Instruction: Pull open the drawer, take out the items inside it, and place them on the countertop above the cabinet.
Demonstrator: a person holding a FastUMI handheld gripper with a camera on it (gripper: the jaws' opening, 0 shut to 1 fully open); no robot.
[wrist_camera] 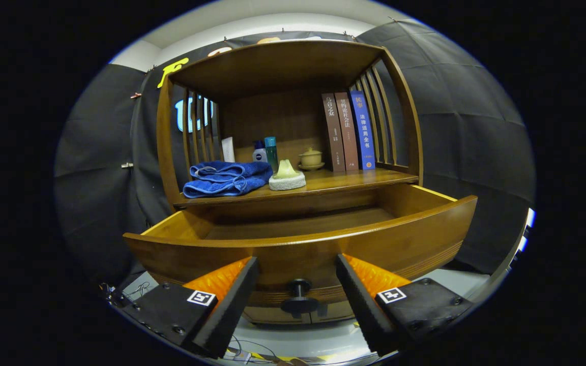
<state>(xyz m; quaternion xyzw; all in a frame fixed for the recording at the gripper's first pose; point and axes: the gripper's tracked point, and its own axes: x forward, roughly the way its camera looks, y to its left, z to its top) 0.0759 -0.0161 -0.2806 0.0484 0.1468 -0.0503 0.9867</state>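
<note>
I have the drawer [300, 239] pulled well out of the cabinet [293, 66], and my tool [297, 277] sits released in front of it, its two fingers spread apart to either side of the dark knob [298, 295] without touching it. So I judge the opening step as done and the fetching step as the one in hand. From here I see the drawer's wooden floor and far wall, but the near front panel hides the closest part of the inside, so I cannot tell what still lies in there. On the surface [344, 179] above the drawer, a folded blue towel [226, 179] lies at the left, a pale cone-shaped piece on a white base [287, 175] just right of it, with bottles [266, 151], a small lidded cup [311, 158] and three books [349, 131] farther back. Next I would lift the tool over the front panel, tilt down to look inside, and keep the fingers wide until something sits between them.
</note>
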